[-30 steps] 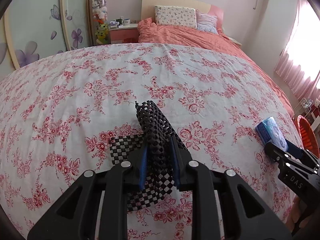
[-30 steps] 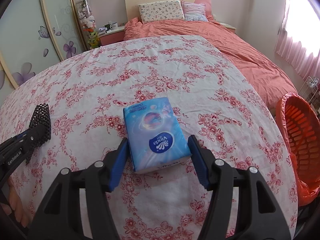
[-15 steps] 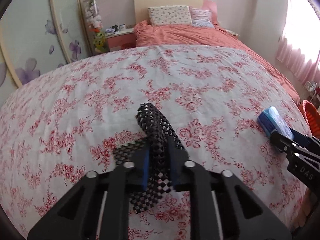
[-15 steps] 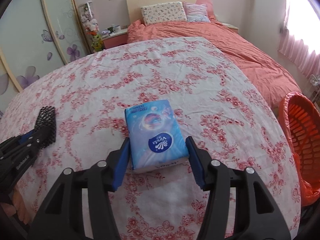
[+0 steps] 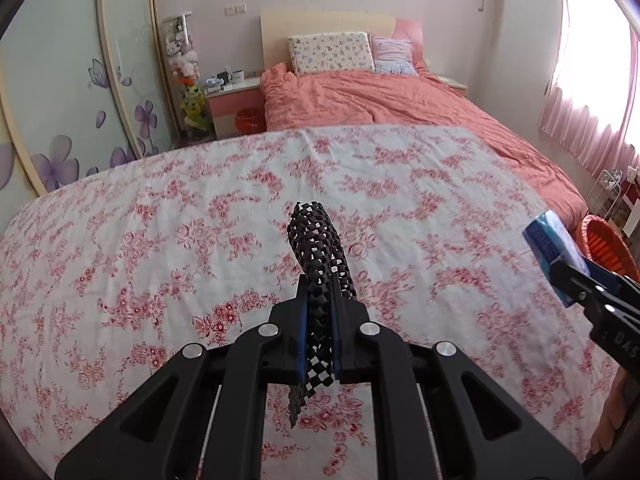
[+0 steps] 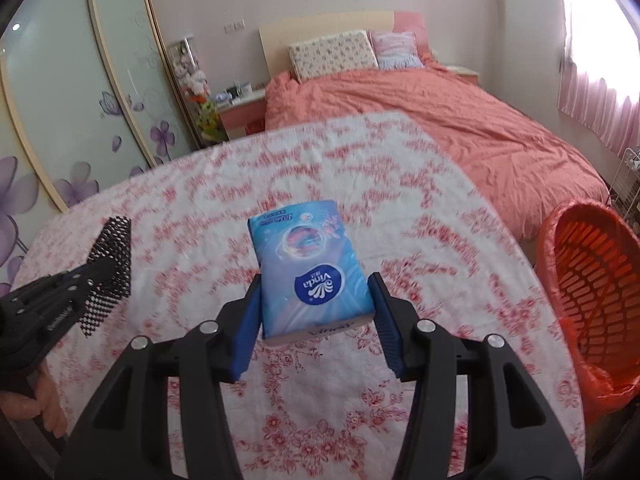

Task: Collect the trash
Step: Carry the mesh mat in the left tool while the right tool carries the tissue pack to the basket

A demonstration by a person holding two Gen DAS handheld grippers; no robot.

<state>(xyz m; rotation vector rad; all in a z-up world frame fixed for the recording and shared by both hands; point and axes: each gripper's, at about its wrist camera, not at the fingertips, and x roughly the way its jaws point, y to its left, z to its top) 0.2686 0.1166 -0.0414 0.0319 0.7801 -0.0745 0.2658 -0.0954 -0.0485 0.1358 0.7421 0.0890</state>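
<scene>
My left gripper (image 5: 319, 320) is shut on a black mesh mat (image 5: 318, 248) and holds it above the floral bedspread (image 5: 160, 240); the mat hangs folded between the jaws. It also shows in the right wrist view (image 6: 110, 264). My right gripper (image 6: 316, 312) is shut on a blue Vinda tissue pack (image 6: 310, 264) and holds it lifted off the bedspread (image 6: 420, 360). The pack also shows at the right edge of the left wrist view (image 5: 554, 246). An orange trash basket (image 6: 592, 280) with an orange bag liner stands on the floor to the right.
A bed with a salmon duvet (image 5: 380, 96) and pillows lies beyond. A nightstand (image 5: 234, 100) and wardrobe doors with flower prints (image 5: 80, 80) stand at the left. Pink curtains (image 5: 592, 80) hang at the right. The basket rim shows in the left wrist view (image 5: 604, 244).
Both grippers have risen. The right jaws closed on the tissue pack and lifted it off the bedspread. The mesh mat has come fully off the bedspread with the left gripper.
</scene>
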